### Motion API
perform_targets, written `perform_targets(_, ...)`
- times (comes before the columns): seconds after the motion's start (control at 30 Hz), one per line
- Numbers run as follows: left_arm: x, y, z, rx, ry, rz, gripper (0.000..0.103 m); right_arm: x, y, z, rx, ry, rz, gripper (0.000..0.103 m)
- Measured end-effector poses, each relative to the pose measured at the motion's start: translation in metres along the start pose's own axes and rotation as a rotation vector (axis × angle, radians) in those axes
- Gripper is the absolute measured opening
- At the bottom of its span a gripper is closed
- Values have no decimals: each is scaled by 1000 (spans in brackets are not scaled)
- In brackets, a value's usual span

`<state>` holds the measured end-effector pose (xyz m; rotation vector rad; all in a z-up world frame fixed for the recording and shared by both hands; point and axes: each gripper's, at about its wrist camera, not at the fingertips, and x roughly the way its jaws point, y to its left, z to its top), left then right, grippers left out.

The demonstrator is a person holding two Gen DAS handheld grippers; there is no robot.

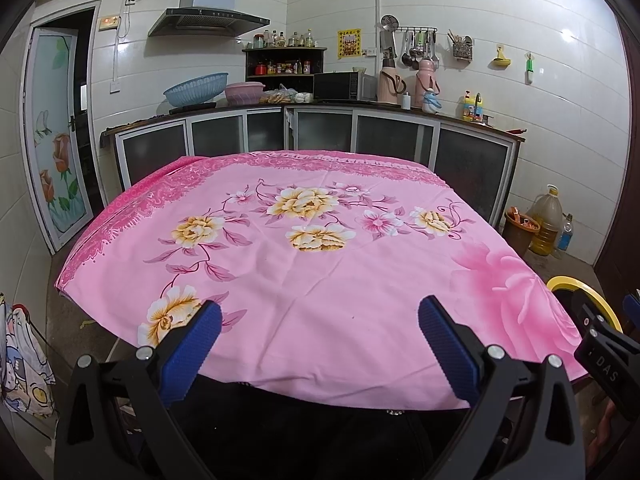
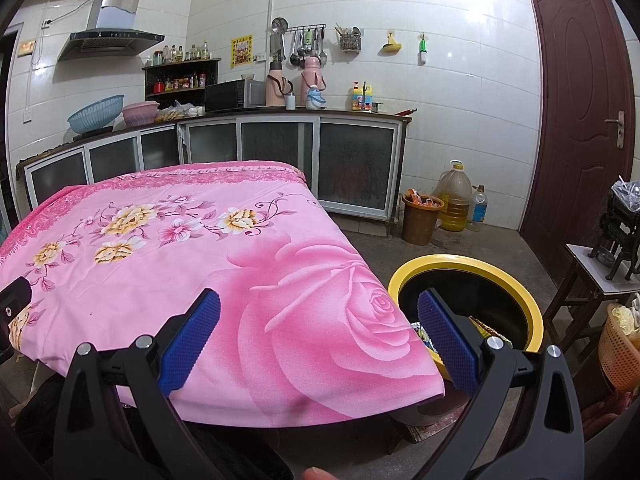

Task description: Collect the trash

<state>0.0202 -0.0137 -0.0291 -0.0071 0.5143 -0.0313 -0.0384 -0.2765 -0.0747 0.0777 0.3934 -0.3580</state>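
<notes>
Two blue-padded tongs frame the left wrist view: the left tongs are spread wide and hold nothing, poised over the near edge of the tabletop, whose pink flowered cloth shows no litter at all. At the far right a yellow-rimmed bin peeps out beside the right tongs, whose spread cannot be told from this side. From the right wrist view, the right tongs are spread and empty too, straddling the tabletop corner and the yellow-rimmed bin standing on the floor just beside it, likely parked there for easy dropping. Crumpled wrappers lie inside, so collecting seems finished.
</notes>
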Motion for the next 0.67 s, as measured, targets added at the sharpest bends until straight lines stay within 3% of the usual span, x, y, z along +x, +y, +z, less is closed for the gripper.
perform_targets(0.67,8,3,5,14,2,-13,95,3,-1,1,-9,12,14,95)
